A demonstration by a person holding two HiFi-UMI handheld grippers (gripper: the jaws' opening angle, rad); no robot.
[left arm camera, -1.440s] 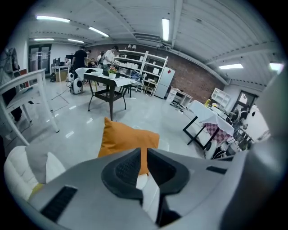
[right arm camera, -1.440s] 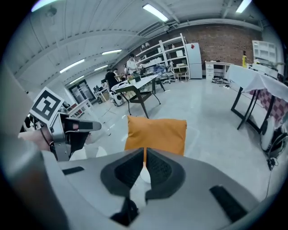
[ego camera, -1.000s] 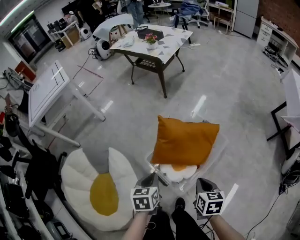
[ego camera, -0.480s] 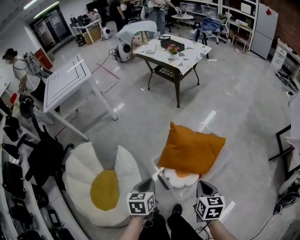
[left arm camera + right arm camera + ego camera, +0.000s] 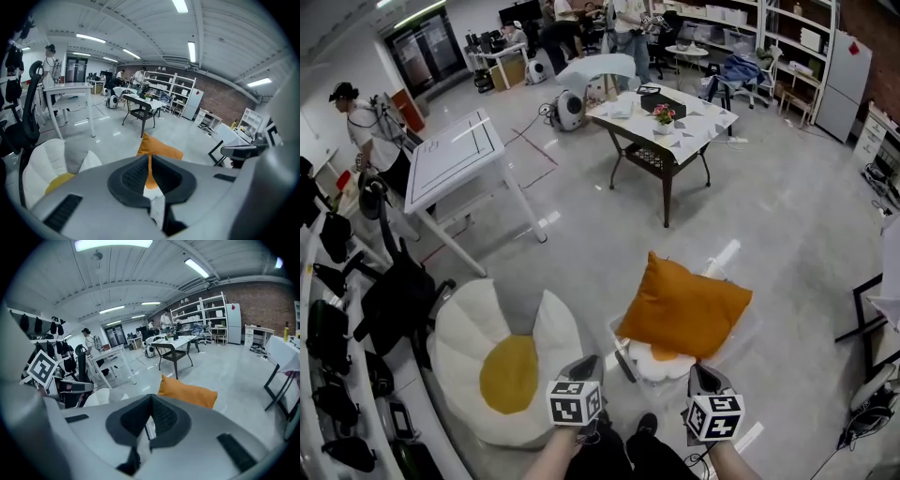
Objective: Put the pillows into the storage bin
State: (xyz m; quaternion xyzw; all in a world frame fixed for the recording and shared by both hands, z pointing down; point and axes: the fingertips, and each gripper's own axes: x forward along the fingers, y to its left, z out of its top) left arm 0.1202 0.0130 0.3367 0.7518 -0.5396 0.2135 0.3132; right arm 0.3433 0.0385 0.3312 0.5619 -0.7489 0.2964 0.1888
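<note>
Looks like a gap between pillows: left gripper and right gripper both shut with nothing in them, held near the body, with the orange pillow lying on top of a small fried-egg pillow in the clear storage bin just ahead. Probably leaves the big white flower cushion with the yellow middle, on the floor just beside the bin on the left. Calls for opening a gripper wide, reaching down to the left, pinching a soft petal and lifting it over the bin.
</note>
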